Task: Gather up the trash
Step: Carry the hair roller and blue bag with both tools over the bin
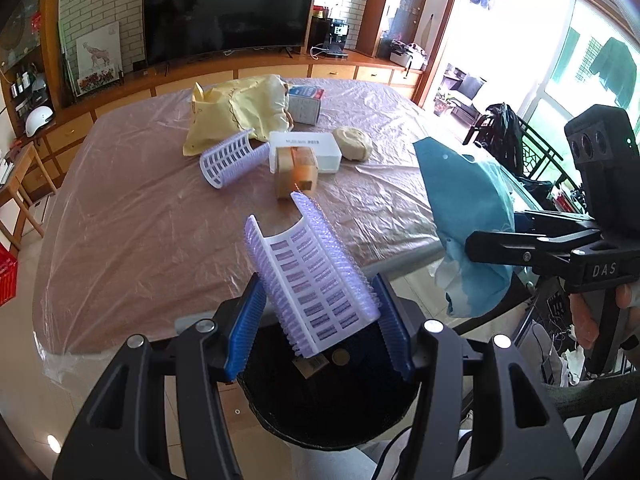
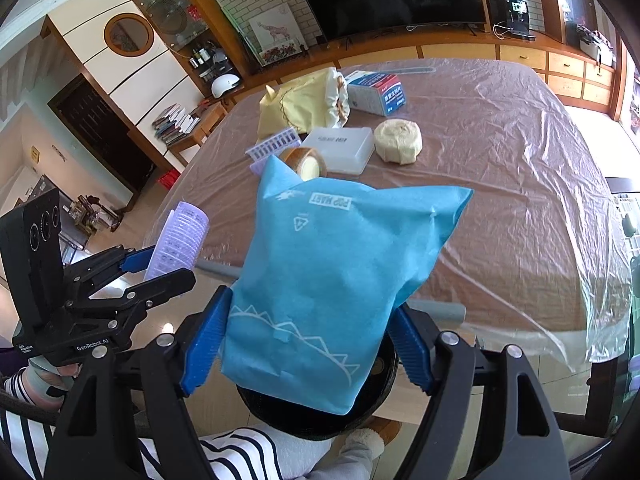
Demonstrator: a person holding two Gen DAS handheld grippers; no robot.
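Holding a curved lilac plastic tray [image 1: 314,284] between its blue pads, the left gripper [image 1: 318,322] points forward over the near edge of the table [image 1: 132,216], its jaws closed partway onto the tray's two long sides; the tray tilts up and away, its lower end above a black mesh bin [image 1: 328,400]. The right gripper [image 2: 308,346] hangs just beside it, over the same bin, jaws clamped on the lower part of a blue non-woven bag [image 2: 332,276] that stands up between the fingers. A hand in the left view grips the right tool's handle; a striped sleeve shows under the right view.

The bag hides most of the bin from the right camera and covers part of a tape roll [image 2: 306,162]. The bin's contents are hard to make out beyond a small coin-like disc and a scrap.

Readable: "POP MART" upside down on the bag, "DAS" and "GenRobot.AI" on the tool bodies. The white box [image 1: 306,152] carries print too blurred to read

Still on the plastic-covered table are a second lilac tray [image 1: 232,158], a yellow bag [image 1: 236,112], a blue-and-white carton [image 1: 305,104] and a cream roll [image 1: 353,143]
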